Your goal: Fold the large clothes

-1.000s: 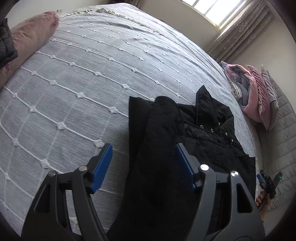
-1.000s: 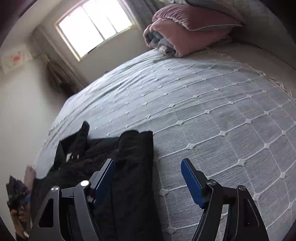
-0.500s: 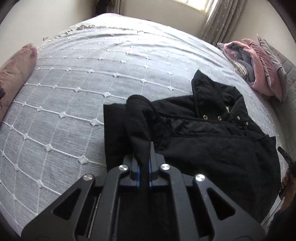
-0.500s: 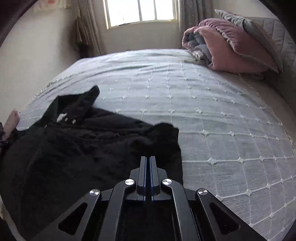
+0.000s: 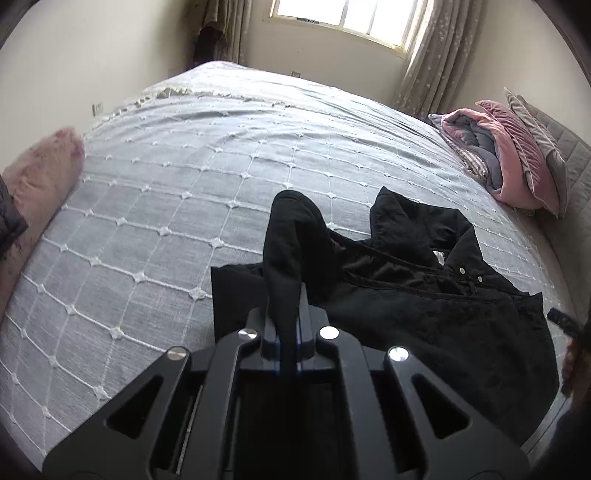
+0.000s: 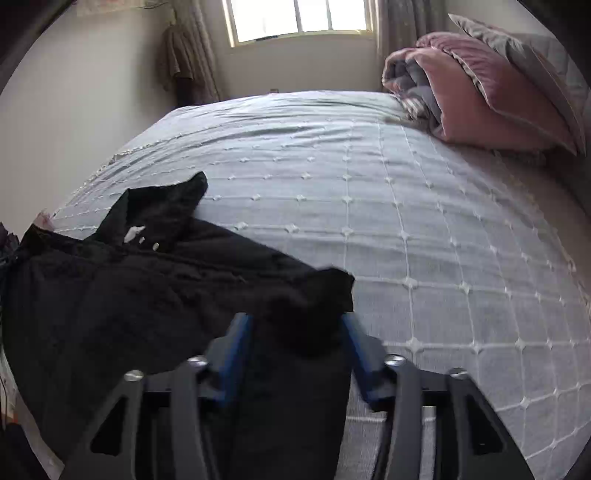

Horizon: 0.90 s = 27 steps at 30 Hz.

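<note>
Two grippers: both are seen over one black coat spread on a grey bedspread (image 5: 155,206).
Left gripper (image 5: 287,325): its jaws are clenched tight on a sleeve (image 5: 291,236) of the coat, which is drawn up in a raised fold above the cloth around it.
Right gripper (image 6: 297,350): its jaws are opening, blurred in the frame, with the other sleeve (image 6: 306,295) lying bunched between the blue pads (image 6: 236,350); the pads are not seen pressing on it.
Black coat (image 5: 443,317): it is laid across the near edge of the bed, collar (image 6: 162,206) pointed toward the window, metal snaps (image 5: 471,275) showing at the neck.
Bedspread: it is marked by a white stitched grid with small tufts at the crossings.
Pink bedding (image 6: 480,85): it is heaped with a grey pillow at the head of the bed, well apart from the coat.
Pink cushion (image 5: 40,173): it is set at the bed's far left edge in the left wrist view.
Window (image 6: 299,16): daylight is let in between curtains beyond the bed.
</note>
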Each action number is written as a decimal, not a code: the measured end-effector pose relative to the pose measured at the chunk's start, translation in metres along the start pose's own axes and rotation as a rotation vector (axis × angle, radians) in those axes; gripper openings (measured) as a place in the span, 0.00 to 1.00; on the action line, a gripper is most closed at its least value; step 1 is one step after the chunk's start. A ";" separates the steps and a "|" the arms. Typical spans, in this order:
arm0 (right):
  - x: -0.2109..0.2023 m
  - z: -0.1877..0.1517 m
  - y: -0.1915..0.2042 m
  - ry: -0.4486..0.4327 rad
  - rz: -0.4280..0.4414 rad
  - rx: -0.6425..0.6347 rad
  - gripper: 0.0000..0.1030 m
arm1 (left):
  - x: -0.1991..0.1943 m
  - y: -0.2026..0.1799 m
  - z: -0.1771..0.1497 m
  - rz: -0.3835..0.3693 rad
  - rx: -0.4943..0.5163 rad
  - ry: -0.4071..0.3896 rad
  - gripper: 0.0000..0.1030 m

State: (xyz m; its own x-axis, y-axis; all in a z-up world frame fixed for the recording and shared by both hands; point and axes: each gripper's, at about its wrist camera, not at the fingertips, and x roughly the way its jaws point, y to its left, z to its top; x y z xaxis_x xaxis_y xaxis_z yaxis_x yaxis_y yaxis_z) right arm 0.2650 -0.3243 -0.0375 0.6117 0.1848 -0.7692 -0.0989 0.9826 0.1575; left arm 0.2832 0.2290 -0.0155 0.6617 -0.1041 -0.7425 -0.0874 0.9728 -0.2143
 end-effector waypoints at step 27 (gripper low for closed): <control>0.056 0.169 0.053 -0.169 -0.343 0.024 0.04 | 0.075 -0.023 0.129 0.199 -0.116 -0.123 0.06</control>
State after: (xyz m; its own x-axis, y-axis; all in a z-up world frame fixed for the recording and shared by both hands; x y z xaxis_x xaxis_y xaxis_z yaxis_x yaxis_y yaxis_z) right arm 0.4264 -0.2651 0.0327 0.7269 -0.1628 -0.6672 0.1513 0.9856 -0.0756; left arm 0.4306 0.2257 0.0158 0.7080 0.1193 -0.6960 -0.3047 0.9408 -0.1487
